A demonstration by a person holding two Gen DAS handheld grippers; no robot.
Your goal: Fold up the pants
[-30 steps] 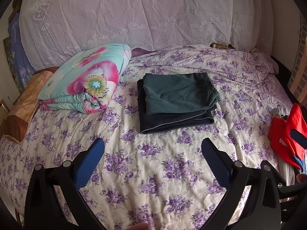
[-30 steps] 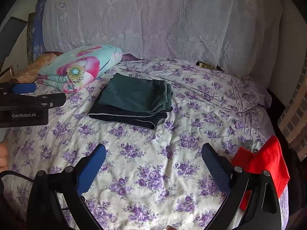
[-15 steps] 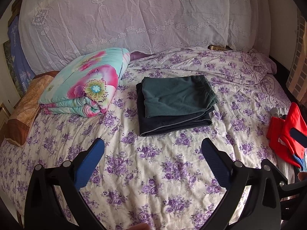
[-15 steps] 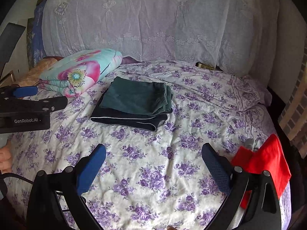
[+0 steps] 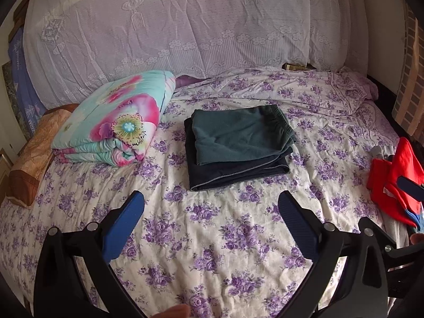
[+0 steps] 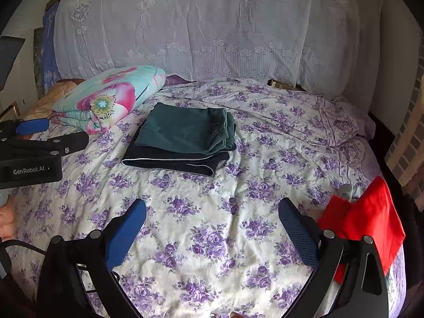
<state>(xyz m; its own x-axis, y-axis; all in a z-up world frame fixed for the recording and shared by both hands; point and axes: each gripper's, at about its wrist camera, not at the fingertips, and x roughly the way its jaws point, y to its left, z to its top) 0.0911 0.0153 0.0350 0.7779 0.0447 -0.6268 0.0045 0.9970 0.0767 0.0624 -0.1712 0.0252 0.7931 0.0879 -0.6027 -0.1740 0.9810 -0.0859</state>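
Left gripper: left gripper (image 5: 210,206) hangs above the near part of the bed, blue-padded fingers (image 5: 124,225) spread wide, nothing between them.
Right gripper: right gripper (image 6: 212,212) is the same, spread and empty, over the near edge of the bed; its dark mesh-textured pad shows on one side.
Recent change: compared with a second ago, both views sit slightly further back and higher, so the folded stack looks a little smaller and lower in frame. Neither gripper touches cloth.
What that means: the two folded pairs look finished, and I judge the grippers are pulling away from them, probably towards the next garment.
Green pants: green pants (image 5: 241,135) lie folded into a neat rectangle near the middle of the bed, soft fleece-like cloth, gathered elastic waistband at the right end.
Dark pants: dark pants (image 5: 238,171) lie folded directly beneath, a slightly larger rectangle with a thin pale seam along the near fold.
Red garment: red garment (image 6: 365,220), smooth and bright, lies rumpled at the right edge of the bed, just beside the right gripper. Whether it is pants cannot be told.
Bed: bed (image 5: 238,238) carries a wrinkled cream sheet printed with purple flowers.
Quilt: folded floral quilt (image 5: 116,122), puffy, turquoise and pink, sits towards the far left corner.
Lace cover: white lace cover (image 5: 185,21) drapes across the far edge.
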